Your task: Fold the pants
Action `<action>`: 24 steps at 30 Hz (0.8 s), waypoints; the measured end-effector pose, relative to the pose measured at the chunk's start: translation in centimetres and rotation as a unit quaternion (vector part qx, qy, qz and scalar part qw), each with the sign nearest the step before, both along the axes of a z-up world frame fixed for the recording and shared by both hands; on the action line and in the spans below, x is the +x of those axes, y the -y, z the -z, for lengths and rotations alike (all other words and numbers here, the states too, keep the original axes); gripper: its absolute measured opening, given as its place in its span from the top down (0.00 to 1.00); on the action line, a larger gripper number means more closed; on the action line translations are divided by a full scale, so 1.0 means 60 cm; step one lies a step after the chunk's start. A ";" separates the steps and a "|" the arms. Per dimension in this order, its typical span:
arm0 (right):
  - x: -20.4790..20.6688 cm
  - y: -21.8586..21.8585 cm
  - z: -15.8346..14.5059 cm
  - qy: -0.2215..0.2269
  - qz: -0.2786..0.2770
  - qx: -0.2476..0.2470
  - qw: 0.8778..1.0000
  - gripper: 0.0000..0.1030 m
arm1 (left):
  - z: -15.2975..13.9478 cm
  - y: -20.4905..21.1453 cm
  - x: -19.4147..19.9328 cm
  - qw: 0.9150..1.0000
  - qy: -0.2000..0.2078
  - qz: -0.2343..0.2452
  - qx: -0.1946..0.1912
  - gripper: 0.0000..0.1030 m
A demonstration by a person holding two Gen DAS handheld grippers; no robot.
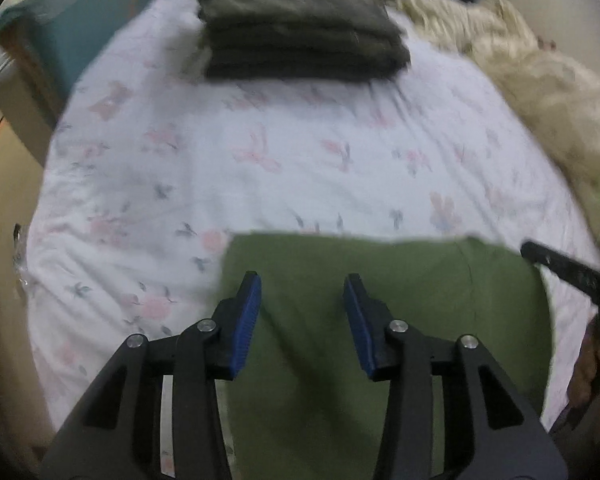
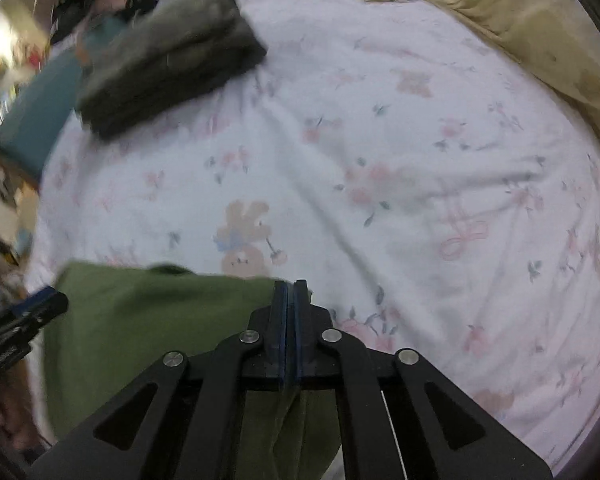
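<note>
The right tool is pinched tight on the right edge of the green pants. Green cloth hangs down between its two blue pads, so it really has hold of them. The left tool is spread wide and holds nothing. It hangs just over the green pants, with cloth showing between its fingers.

The pants lie at the near edge of the bed, already folded into a flat, boxy shape. They look soft and light. They will bend and droop wherever they are not held up. Lifted by one corner, they will sag and the layers may slide apart. I think the best places to grab are the two far corners or the two side edges, pinching all the layers at once. A grab in the middle would just make a bump.

The bed sheet is white with pink flowers and little bears. It has some wrinkles and looks soft, so the tool can push down into it to get under an edge.

Farther back sits a dark gray folded pile, well apart from the pants. A teal pillow is at the far left. A cream blanket is bunched along the right side. Both views are a bit blurry.
</note>
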State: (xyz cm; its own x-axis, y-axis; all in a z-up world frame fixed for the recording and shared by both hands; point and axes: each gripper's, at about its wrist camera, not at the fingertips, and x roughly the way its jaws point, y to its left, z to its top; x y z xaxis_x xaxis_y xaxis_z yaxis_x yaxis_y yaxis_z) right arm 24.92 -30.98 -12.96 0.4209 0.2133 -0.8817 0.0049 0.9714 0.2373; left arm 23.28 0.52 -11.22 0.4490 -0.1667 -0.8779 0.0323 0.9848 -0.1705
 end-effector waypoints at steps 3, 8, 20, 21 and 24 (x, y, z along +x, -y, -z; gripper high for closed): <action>-0.029 -0.035 -0.042 0.056 -0.025 0.017 0.998 0.97 | -0.016 0.002 -0.011 0.999 0.031 0.001 -0.024 0.62; -0.038 -0.116 -0.015 0.076 -0.081 0.024 0.993 0.94 | 0.017 0.063 -0.021 0.998 0.033 0.058 -0.004 0.62; -0.064 -0.169 0.068 0.061 -0.131 -0.082 0.986 1.00 | 0.092 0.087 -0.048 0.994 0.000 0.073 0.084 0.56; -0.060 -0.161 0.063 0.058 -0.127 -0.065 0.988 1.00 | 0.082 0.085 -0.047 0.994 0.000 0.071 0.083 0.56; -0.061 -0.138 0.034 0.059 -0.123 -0.037 0.990 1.00 | 0.041 0.077 -0.057 0.994 0.033 0.060 0.086 0.56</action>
